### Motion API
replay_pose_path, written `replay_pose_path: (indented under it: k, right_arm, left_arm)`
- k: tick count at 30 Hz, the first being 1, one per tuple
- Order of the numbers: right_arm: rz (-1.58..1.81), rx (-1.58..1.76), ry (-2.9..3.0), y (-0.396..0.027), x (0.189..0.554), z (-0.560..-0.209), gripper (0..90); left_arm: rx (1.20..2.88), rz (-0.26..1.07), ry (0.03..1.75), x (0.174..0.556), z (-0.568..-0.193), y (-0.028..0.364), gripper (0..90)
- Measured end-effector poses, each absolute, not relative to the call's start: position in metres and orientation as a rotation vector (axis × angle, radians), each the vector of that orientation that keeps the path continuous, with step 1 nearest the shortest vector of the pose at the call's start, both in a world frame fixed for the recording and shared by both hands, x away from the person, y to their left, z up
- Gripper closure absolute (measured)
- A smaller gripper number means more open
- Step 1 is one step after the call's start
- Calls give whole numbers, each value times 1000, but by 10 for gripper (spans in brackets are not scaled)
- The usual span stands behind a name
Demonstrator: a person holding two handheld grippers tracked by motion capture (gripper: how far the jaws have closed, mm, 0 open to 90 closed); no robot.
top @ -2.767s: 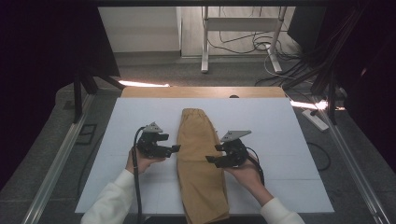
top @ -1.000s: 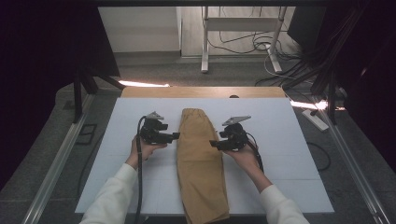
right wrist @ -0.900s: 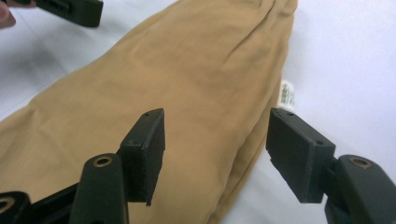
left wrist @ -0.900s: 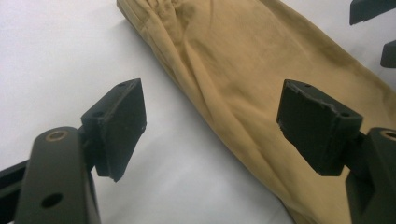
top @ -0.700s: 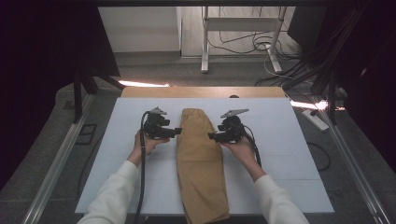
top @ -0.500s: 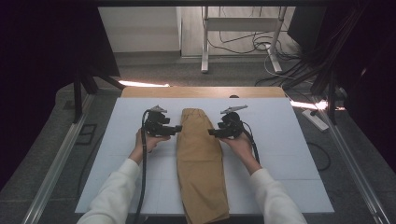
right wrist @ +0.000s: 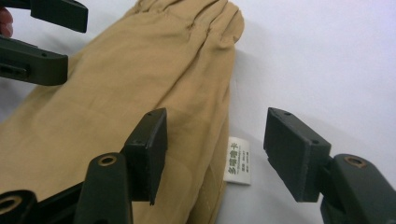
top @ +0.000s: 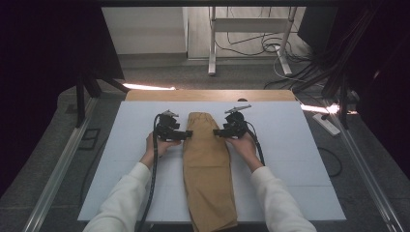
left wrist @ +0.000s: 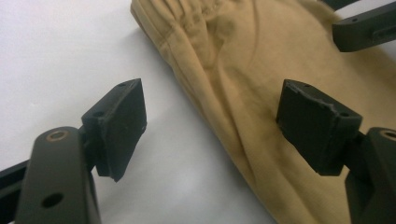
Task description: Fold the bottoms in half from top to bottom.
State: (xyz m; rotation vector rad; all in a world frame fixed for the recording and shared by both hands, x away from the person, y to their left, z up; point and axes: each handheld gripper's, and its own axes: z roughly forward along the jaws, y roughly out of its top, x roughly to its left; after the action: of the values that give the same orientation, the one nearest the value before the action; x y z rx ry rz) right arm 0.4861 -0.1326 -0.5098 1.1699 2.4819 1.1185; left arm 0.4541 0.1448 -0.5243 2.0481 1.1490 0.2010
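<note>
A pair of tan trousers (top: 209, 169) is lying folded lengthwise down the middle of the white worktop (top: 300, 159), its gathered waistband at the far end and its legs running back toward the person's edge.

The left gripper (top: 184, 134) is sitting at the trousers' left edge near the waistband, held in the person's left hand (top: 155, 145). In the left gripper view its 2 jaws are standing apart: 1 is hanging over bare worktop (left wrist: 56, 56), the other over the tan cloth (left wrist: 243, 93), with the folded edge of the garment running between them. Neither pad is pressing on the fabric.

The right gripper (top: 217, 132) is sitting at the opposite edge, level with the left one, in the right hand (top: 244, 145). Its jaws have just been closing a little, yet they are standing apart, straddling the trousers' right edge (right wrist: 140, 84): 1 jaw over the cloth, 1 over the worktop (right wrist: 327, 56). A small white care label (right wrist: 238, 160) is sticking out from the edge between them. The pads are not gripping the cloth.

The 2 grippers are pointing toward each other across the waistband end.
</note>
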Motion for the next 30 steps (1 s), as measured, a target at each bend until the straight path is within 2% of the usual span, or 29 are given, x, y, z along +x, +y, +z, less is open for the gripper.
replay_pose_path:
  k: [18,24,26,28,29,30]
  right_arm:
    - [1008,1108,2562,-127,495,-521,415]
    - [992,1067,2592,-123,496,-521,463]
    - [1003,1064,2612,-121,496,-520,545]
    - [1004,1045,2630,-119,495,-520,619]
    - [997,1043,2631,-118,495,-520,645]
    - [997,1053,2641,-118,495,-520,705]
  left_arm:
    - [2073,158,1177,458,-538,143,276]
    - [2059,127,1168,457,-539,141,406]
    - [2058,113,1160,456,-539,140,467]
    - [2057,84,1146,456,-539,140,579]
    - [2057,84,1146,456,-539,140,600]
    - [2066,88,1141,455,-539,138,636]
